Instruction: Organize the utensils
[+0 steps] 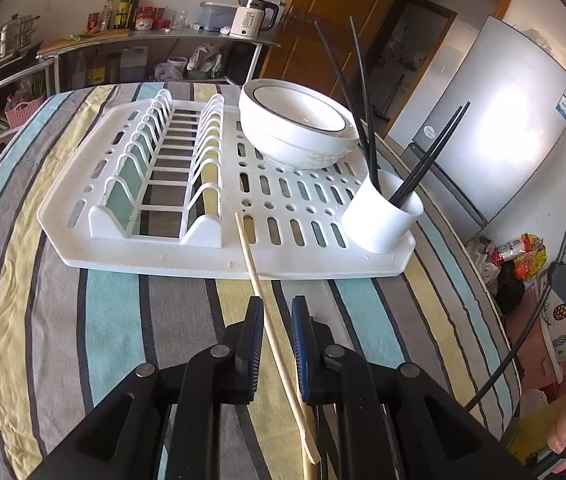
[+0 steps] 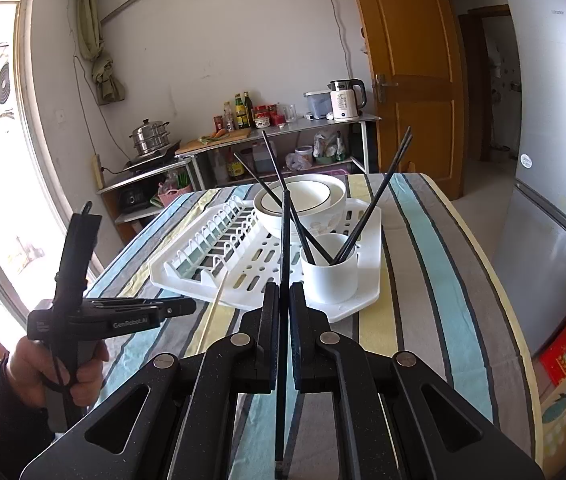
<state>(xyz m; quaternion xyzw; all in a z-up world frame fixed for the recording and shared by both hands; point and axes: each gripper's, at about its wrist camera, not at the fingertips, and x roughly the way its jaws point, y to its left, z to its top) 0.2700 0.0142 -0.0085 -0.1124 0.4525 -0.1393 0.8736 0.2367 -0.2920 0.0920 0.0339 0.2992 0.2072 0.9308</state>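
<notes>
A white dish rack (image 1: 163, 256) (image 2: 187, 280) lies on the striped tablecloth. Its white utensil cup (image 1: 381, 216) (image 2: 329, 268) holds several black chopsticks (image 1: 429, 156) (image 2: 379, 196). Two stacked white bowls (image 1: 299, 124) (image 2: 303, 200) sit behind the cup. A pale wooden chopstick (image 1: 267, 316) (image 2: 213, 312) rests on the rack's front edge and runs back between the fingers of my left gripper (image 1: 277, 314), whose jaws stand slightly apart around it. My right gripper (image 2: 283, 300) is shut on a black chopstick (image 2: 284, 248), held above the table just in front of the cup.
The left gripper's handle and hand (image 2: 71, 320) show at left in the right wrist view. A fridge (image 2: 555, 160) stands to the right of the table, a wooden door (image 2: 411, 80) behind, and a counter with a kettle (image 2: 347, 100), bottles and pot along the far wall.
</notes>
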